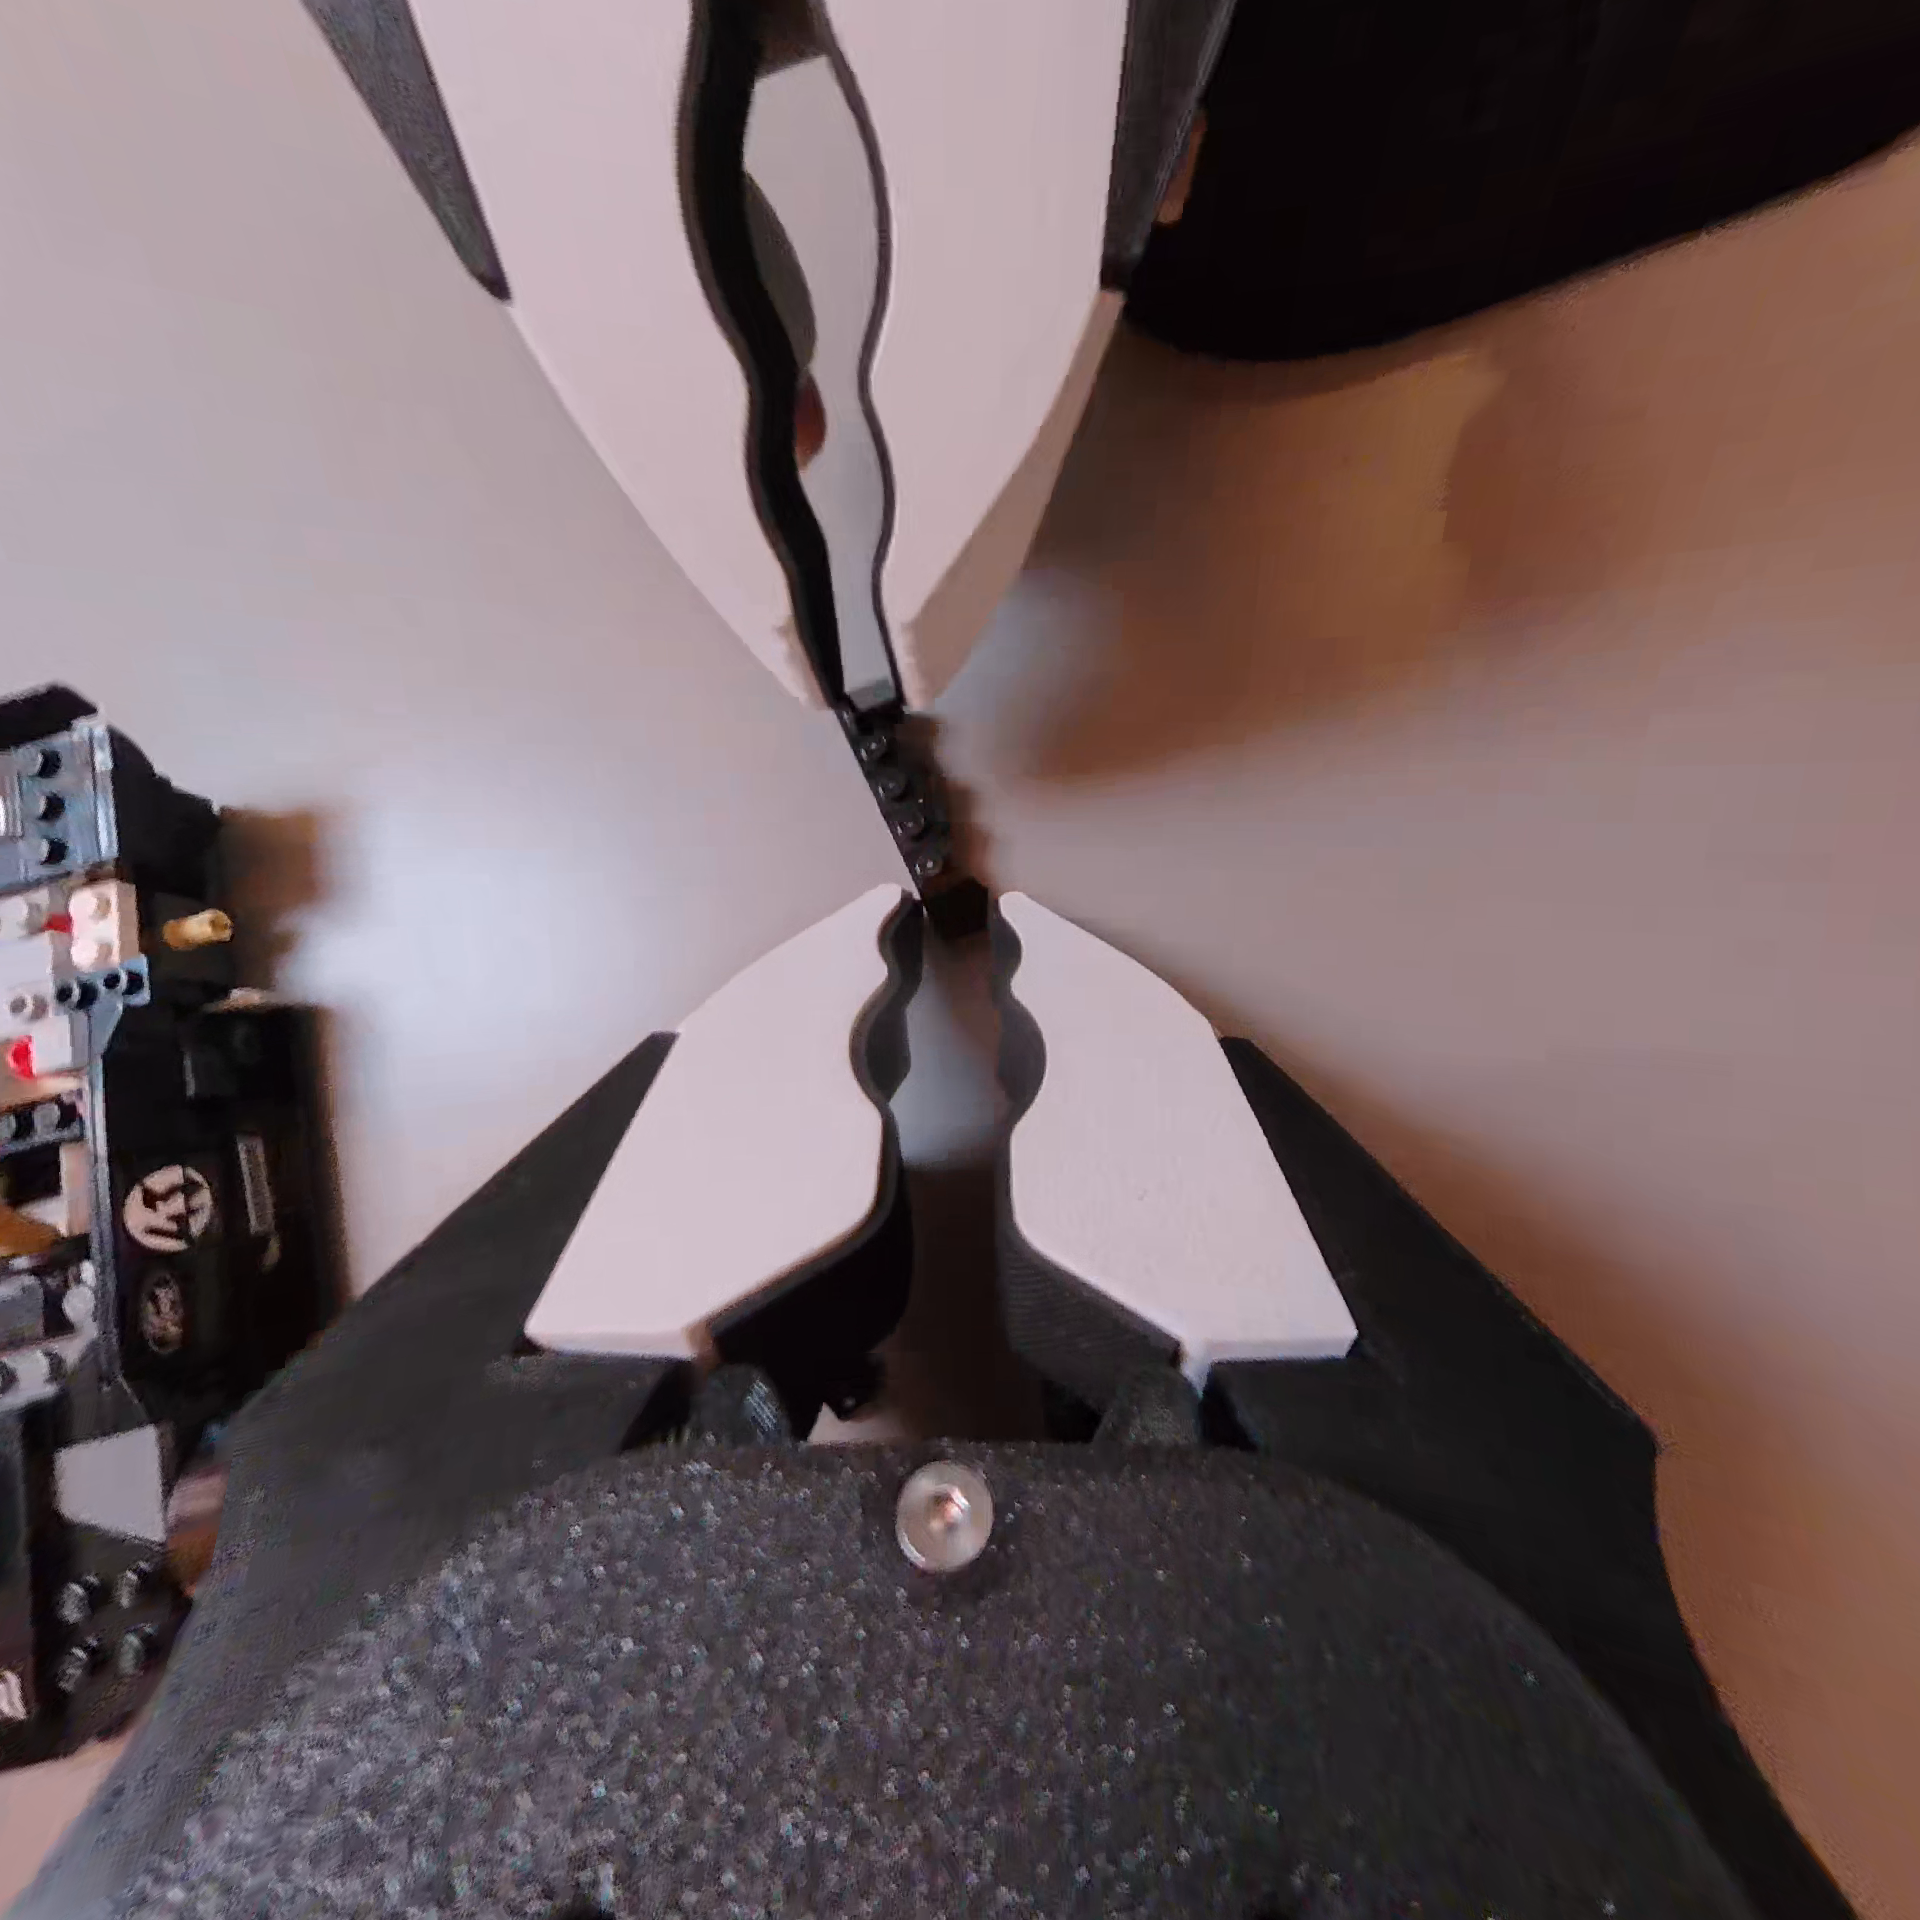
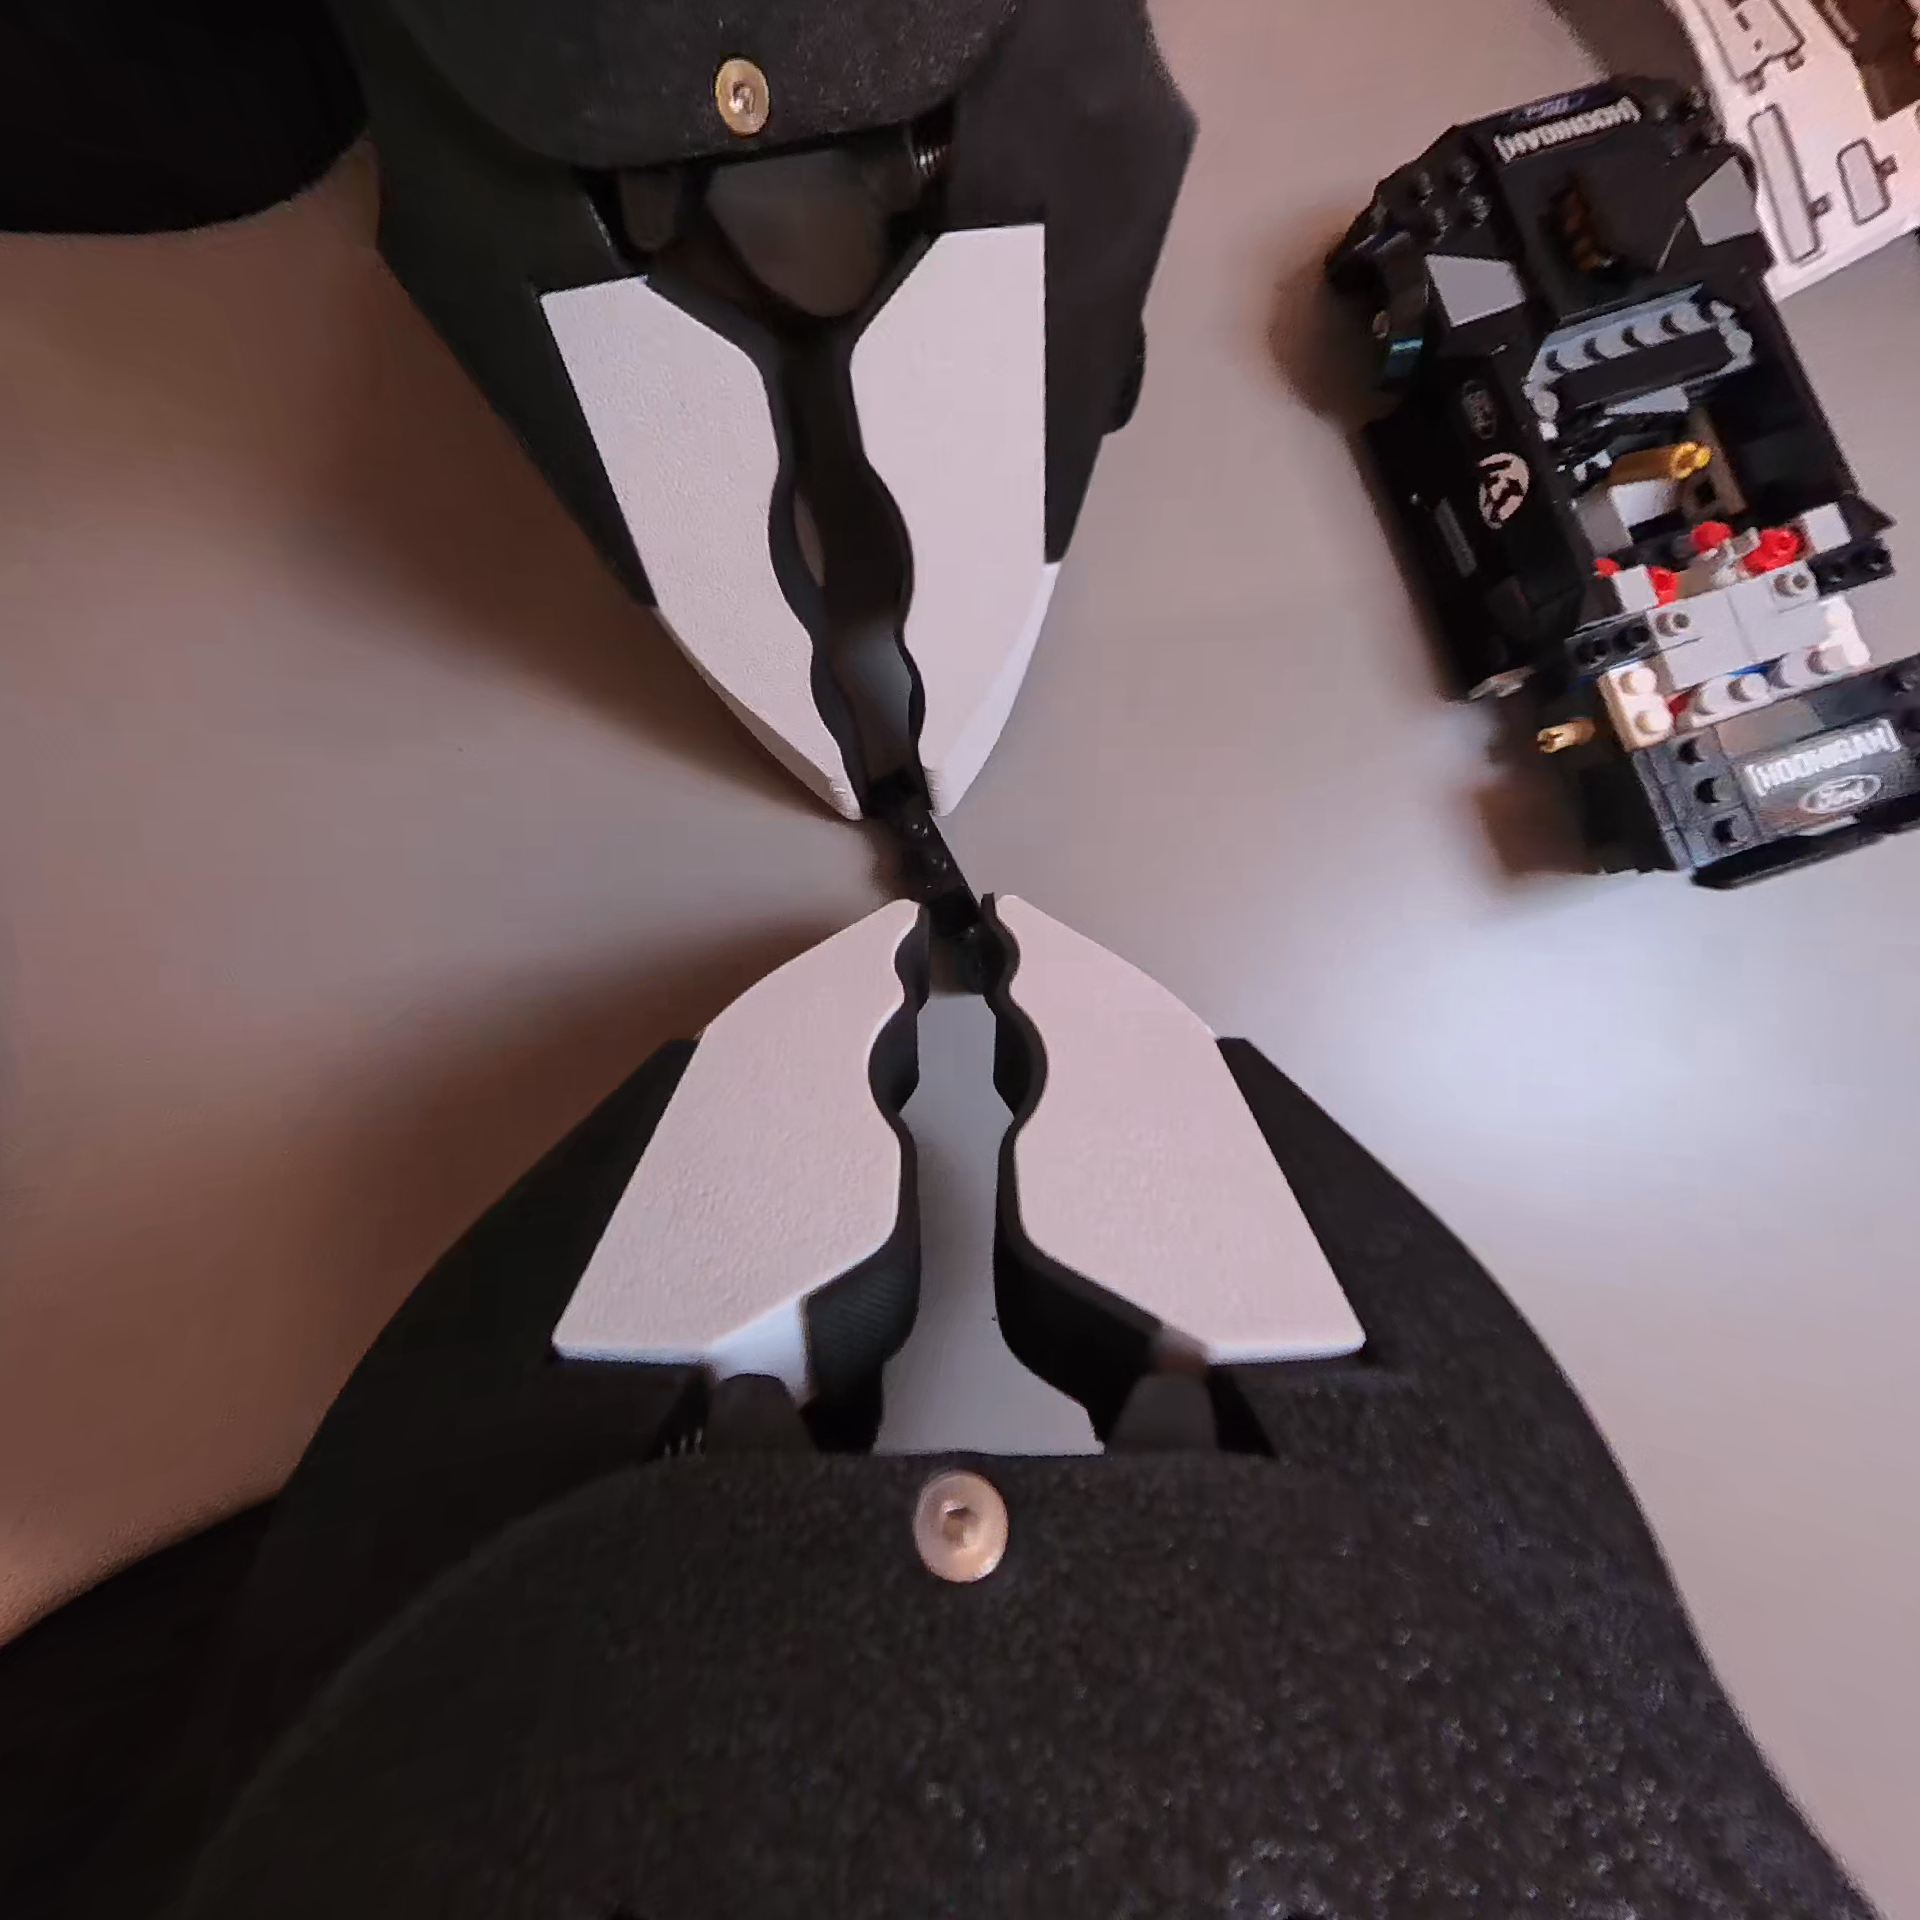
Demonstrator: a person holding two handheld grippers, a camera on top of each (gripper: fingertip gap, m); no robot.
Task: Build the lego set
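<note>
Two grippers meet tip to tip above the table [image 2: 1351, 1143], sharing one long black studded strip [image 1: 902, 800] between them. The left gripper [image 1: 954, 914] has a small black block at its fingertips, at the near end of the strip; its fingers are nearly together, and I judge them pinched on that block, though the contact itself is hard to make out. The right gripper [image 2: 958, 925] is clamped on the opposite end of the strip, fingers almost touching. Whether the small block is already pressed onto the strip or merely touching it, I cannot tell. Off to the side, well apart from both grippers, stands the car [image 2: 1652, 488], mostly black with grey, white and red bricks showing in its open middle and a small gold pin sticking out at one side. The body looks well advanced: walls, printed panels and front and rear sections are in place. The open top with bare studs suggests a roof or covering pieces are left to fit, and the strip in hand probably belongs there. A printed white sheet [image 2: 1787, 114] lies just beyond the car.
</note>
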